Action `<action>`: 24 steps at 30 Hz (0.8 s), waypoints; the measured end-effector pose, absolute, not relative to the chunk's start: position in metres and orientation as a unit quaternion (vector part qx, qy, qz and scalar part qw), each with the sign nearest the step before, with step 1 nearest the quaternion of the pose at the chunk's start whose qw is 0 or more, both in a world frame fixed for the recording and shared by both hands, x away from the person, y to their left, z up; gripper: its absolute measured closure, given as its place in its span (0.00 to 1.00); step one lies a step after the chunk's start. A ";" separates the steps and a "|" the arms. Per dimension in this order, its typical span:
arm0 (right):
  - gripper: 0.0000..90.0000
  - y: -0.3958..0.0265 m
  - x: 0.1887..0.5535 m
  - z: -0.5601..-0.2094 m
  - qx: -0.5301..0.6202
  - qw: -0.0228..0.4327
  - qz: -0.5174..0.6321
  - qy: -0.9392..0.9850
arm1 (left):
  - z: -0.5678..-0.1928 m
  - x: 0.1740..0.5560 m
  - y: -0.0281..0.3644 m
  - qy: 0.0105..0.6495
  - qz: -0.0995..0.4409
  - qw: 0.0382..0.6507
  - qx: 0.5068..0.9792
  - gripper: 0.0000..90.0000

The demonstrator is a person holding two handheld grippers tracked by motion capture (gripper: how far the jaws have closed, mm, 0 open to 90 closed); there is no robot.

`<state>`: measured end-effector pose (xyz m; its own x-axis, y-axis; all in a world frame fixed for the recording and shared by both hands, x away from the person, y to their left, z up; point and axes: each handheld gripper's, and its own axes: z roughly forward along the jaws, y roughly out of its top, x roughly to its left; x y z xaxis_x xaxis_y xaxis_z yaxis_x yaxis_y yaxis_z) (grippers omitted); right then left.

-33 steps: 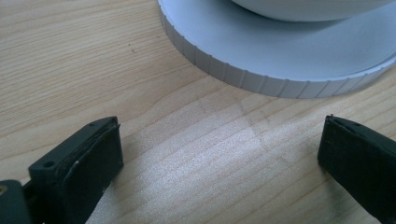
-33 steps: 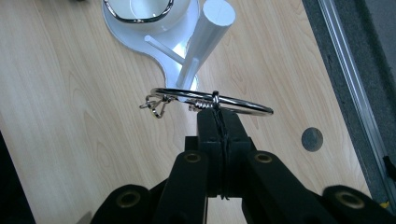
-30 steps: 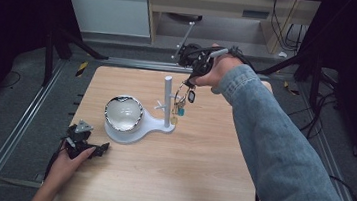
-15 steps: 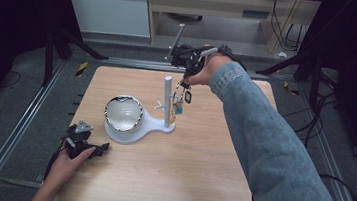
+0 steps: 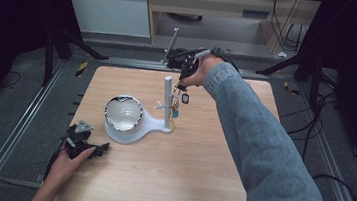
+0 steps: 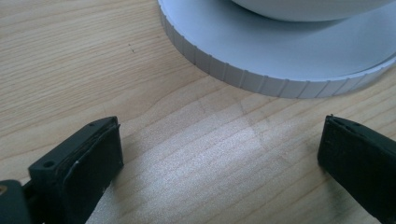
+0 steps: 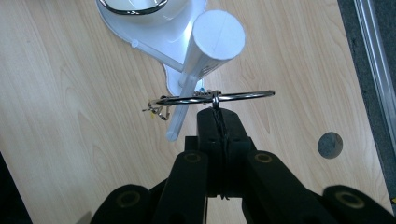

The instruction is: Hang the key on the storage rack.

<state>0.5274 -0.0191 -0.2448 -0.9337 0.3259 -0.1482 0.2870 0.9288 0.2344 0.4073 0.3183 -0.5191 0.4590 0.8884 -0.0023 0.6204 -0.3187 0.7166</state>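
Observation:
A white stand (image 5: 156, 124) with an upright post (image 5: 167, 97) and side pegs sits mid-table, a shiny metal bowl (image 5: 123, 113) on its round base. My right gripper (image 5: 182, 85) hangs just right of the post top, shut on a key ring whose keys (image 5: 184, 99) dangle beside the post. In the right gripper view the gripper (image 7: 218, 116) pinches a small loop on the large wire ring (image 7: 233, 96), which crosses a white peg (image 7: 177, 116); whether it is threaded on I cannot tell. My left gripper (image 5: 102, 148) rests on the table, open (image 6: 219, 149), facing the base rim (image 6: 261, 70).
The wooden table (image 5: 188, 182) has a small round hole (image 7: 330, 144) near its edge. Metal rails (image 5: 17, 129) run along both sides. A cabinet and cables (image 5: 284, 36) lie beyond the far edge.
My right gripper has sunk a little and shifted left toward the post, carrying the key ring. The left gripper has stayed where it was.

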 end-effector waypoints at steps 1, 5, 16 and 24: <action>0.99 -0.019 0.528 -0.246 0.158 0.091 0.104 0.978 | -0.519 0.407 0.318 0.479 0.201 0.333 0.787 0.00; 0.99 -0.019 0.531 -0.250 0.160 0.087 0.101 0.978 | -0.519 0.407 0.318 0.479 0.201 0.333 0.787 0.00; 0.99 -0.020 0.538 -0.259 0.167 0.078 0.102 0.978 | -0.519 0.407 0.318 0.479 0.201 0.333 0.787 0.00; 0.99 -0.018 0.541 -0.265 0.167 0.071 0.100 0.978 | -0.519 0.407 0.318 0.479 0.201 0.333 0.787 0.00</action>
<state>0.5413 -0.0180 -0.2652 -0.9340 0.3412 -0.1059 0.3125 0.9240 0.2203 0.4073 0.3183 -0.5192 0.4596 0.8881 -0.0028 0.6196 -0.3184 0.7174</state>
